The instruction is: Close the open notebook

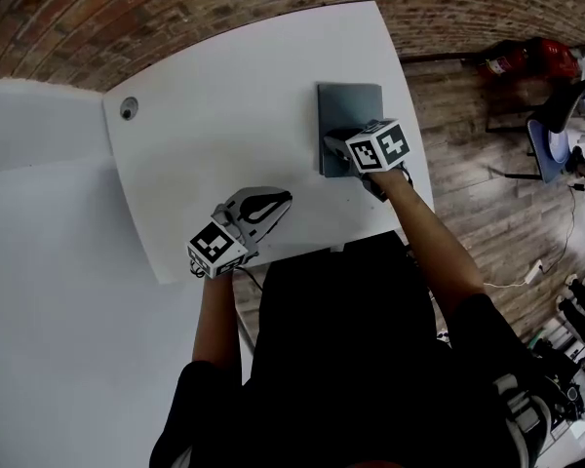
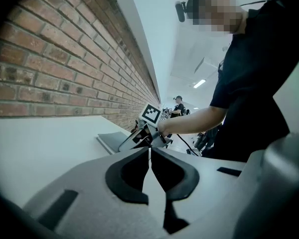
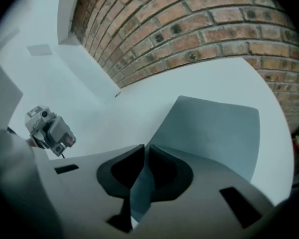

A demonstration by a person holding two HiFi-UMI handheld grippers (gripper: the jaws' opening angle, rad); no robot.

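Observation:
A grey notebook (image 1: 349, 105) lies flat near the right edge of the white table (image 1: 224, 115), its cover down. My right gripper (image 1: 331, 141) points steeply down at the notebook's near left edge. In the right gripper view its jaws (image 3: 145, 147) stand together but for a thin slit, with the grey cover (image 3: 214, 133) spreading out beyond them; whether the tips touch the cover I cannot tell. My left gripper (image 1: 285, 201) hovers by the table's front edge, shut and empty (image 2: 150, 149). From there I see the notebook (image 2: 112, 139) and the right gripper (image 2: 134, 139) on it.
A brick wall (image 1: 224, 8) runs along the table's far side. A round cable hole (image 1: 129, 108) sits at the table's far left corner. Wooden floor with a red object (image 1: 531, 58) and a chair (image 1: 551, 125) lies to the right.

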